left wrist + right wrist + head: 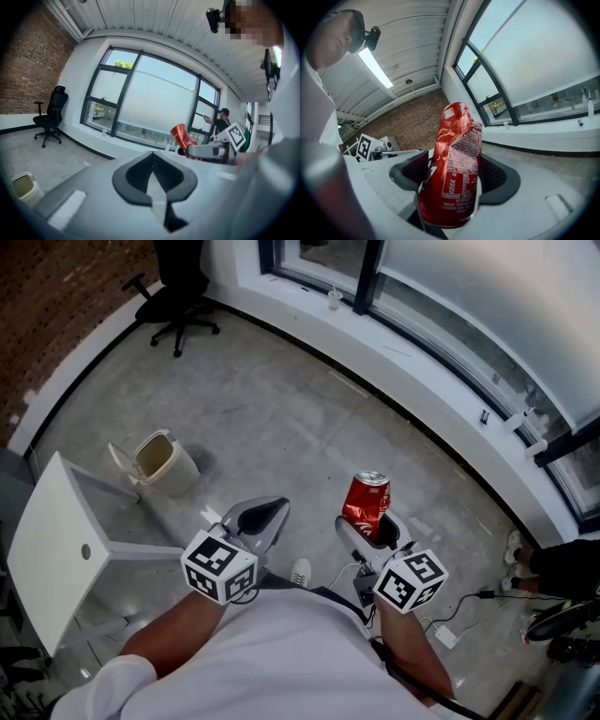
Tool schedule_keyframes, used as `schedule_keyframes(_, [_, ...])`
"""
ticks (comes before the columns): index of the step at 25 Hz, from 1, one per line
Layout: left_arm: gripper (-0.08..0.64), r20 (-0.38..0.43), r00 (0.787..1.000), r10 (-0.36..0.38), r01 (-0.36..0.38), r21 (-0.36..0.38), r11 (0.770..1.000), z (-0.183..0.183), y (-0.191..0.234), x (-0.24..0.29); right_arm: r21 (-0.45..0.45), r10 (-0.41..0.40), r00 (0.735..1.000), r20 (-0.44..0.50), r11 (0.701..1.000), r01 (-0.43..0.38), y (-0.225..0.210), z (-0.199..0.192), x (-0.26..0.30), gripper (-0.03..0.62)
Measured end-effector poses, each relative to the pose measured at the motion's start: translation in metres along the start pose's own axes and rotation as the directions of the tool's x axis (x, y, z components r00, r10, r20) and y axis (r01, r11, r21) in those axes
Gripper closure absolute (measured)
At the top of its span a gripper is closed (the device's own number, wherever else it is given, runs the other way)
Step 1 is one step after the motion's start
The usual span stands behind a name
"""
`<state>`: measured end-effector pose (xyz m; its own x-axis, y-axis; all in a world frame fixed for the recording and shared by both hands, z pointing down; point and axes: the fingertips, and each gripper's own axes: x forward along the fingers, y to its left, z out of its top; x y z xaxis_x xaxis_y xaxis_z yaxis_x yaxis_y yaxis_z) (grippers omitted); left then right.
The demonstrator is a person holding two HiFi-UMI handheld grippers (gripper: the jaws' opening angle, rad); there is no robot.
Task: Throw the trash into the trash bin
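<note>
- In my right hand, the right gripper (369,524) is clamped on a red drink can (367,502); the can stands upright between the jaws, top up.
- The right gripper view shows the grip plainly: the can (453,173) is dented and crumpled, and it fills the gap between the two dark pads (408,172), which press on its sides.
- My left gripper (269,512) has its jaws pressed together to a point, with nothing between them. The left gripper view confirms it: the dark pads (130,177) meet along a thin seam.
- Both grippers are held out in front of my body above the bare concrete floor (281,418), side by side and apart from each other.
- The trash bin (178,471) stands on the floor ahead and to my left, beige, with its top open. It is well apart from the can and nearer the left gripper than the right.
- A white table (52,549) is just beside the bin, at the left edge of the head view.
- A black office chair (178,296) stands at the far wall by the brick.
- The long window sill (412,371) curves along the right, with a small cup (335,299) on it.
- In the left gripper view a person in dark clothes (220,121) stands by the window, beyond the can.
</note>
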<state>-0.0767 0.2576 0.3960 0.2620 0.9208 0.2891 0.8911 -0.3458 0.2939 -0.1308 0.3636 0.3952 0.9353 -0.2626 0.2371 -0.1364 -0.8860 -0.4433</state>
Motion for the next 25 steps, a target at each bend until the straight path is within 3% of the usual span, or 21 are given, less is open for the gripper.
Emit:
schedule_keyframes(8, [0.552,-0.027,0.999,0.046,-0.045,0.048,0.998,0.004,0.017,0.014,0.041,-0.001,1.000,-0.006,0.999,0.001,-0.027,0.001,0.012,0.268])
schedule_keyframes(16, [0.552,-0.044,0.994,0.096,-0.095,0.014,0.995,-0.008,0.048,0.019,0.026,0.031,0.998,-0.053,0.999,-0.030,-0.037,0.004,0.049,0.268])
schedule_keyframes(25, [0.552,0.001,0.989,0.147,-0.147,-0.001,0.989,0.032,0.128,0.054,0.009,0.053,0.993,-0.102,0.999,-0.052,-0.065,0.038,0.131,0.268])
